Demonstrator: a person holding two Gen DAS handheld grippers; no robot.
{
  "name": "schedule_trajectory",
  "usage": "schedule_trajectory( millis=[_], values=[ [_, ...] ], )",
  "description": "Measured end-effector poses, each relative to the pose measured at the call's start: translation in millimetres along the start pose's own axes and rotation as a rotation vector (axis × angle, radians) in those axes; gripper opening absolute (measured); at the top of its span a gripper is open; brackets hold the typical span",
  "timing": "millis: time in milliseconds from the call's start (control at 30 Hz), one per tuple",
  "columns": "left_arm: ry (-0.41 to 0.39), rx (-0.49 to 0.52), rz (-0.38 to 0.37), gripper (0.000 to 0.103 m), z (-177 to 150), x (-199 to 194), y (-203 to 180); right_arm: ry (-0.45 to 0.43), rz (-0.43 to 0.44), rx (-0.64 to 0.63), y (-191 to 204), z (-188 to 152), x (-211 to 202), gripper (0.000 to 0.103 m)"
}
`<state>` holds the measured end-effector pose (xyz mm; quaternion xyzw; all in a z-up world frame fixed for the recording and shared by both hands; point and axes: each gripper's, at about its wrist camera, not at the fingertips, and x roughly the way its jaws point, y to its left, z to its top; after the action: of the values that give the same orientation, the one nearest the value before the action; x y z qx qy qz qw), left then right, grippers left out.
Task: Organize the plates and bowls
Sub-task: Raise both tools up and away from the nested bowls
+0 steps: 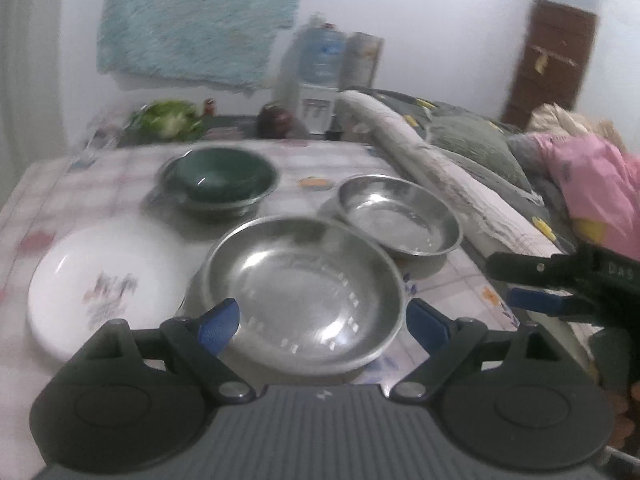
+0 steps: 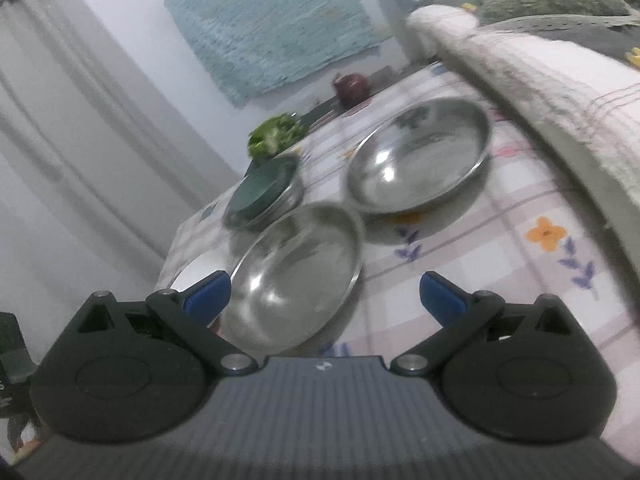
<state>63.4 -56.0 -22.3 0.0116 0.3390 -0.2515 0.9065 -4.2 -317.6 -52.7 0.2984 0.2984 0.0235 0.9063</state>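
Note:
A large steel plate [image 1: 304, 292] lies at the near middle of the checked tablecloth. My left gripper [image 1: 322, 322] is open, its blue fingertips on either side of that plate's near rim, holding nothing. A smaller steel bowl [image 1: 400, 216] sits behind it to the right. A green bowl nested in a steel bowl [image 1: 220, 178] stands farther back. A white plate [image 1: 108, 284] lies at the left. My right gripper [image 2: 324, 294] is open and empty, tilted, near the large steel plate [image 2: 296, 272]; it also shows in the left wrist view [image 1: 528, 280] at the right edge.
A rolled white quilt [image 1: 440, 168] and pillows border the table's right side. Green vegetables [image 1: 170, 118], a dark round object [image 1: 274, 120] and a water dispenser [image 1: 320, 72] stand at the back. A curtain [image 2: 60, 140] hangs left.

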Motion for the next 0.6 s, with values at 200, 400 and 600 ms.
schedule_trajectory(
  millis=[200,400,600],
  values=[
    [0.008,0.141,0.028,0.092,48.0,48.6,-24.8,-0.083,-0.091,-0.004,-23.3,19.5,-2.2,0.101],
    [0.017,0.232,0.072,0.092,83.1,96.1,-39.5,-0.131,-0.175,-0.029,-38.3,43.1,6.6,0.101],
    [0.026,0.257,0.073,0.090,104.7,129.7,-46.7,-0.183,-0.235,-0.053,-44.8,68.5,24.3,0.099]
  ],
)
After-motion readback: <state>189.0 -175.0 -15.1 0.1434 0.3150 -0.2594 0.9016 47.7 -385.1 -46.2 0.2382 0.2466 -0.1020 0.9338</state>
